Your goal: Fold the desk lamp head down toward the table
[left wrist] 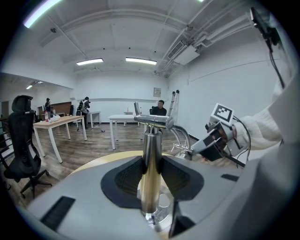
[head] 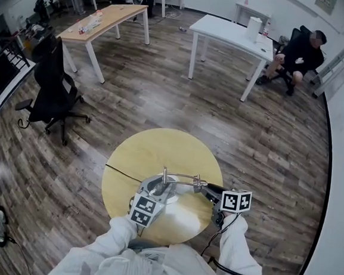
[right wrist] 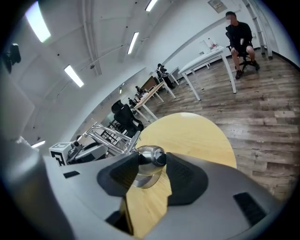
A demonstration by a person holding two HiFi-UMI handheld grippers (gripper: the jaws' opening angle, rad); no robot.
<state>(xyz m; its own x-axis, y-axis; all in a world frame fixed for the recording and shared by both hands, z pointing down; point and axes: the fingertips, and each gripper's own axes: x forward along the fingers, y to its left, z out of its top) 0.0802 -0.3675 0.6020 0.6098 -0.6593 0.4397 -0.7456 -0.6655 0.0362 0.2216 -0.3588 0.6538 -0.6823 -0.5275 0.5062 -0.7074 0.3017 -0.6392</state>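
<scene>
Step in hand: you are partway through the fold; the lamp head (right wrist: 146, 169) is gripped, but by my reading it is not yet down at the table (head: 159, 148).
Left gripper (left wrist: 151, 161): narrow and clamped on the lamp post (left wrist: 149, 187); both pads press the chrome tube just above the lamp base (left wrist: 158, 214), low and centre in the left gripper view; this is your anchor.
Right gripper (right wrist: 152, 159): the jaws stand wide, closed round the rounded chrome lamp head at the centre of the right gripper view; a pad lies against each side, as far as I can see.
Lamp head, place: lower centre of the head view, just right of the post; in the right gripper view the yellow tabletop shows below it, so I judge it apart from the table.
Lamp arm (head: 183, 177): it runs roughly level from the post top toward your right gripper; its chrome rods run off to the left in the right gripper view.
Next move: likely a lowering of the head toward the tabletop; let your right wrist follow the hinge; keep the left grip firm so the base does not tip or slide.
Watch: the polished dome may slip between wide pads; ease off if the joint resists.
</scene>
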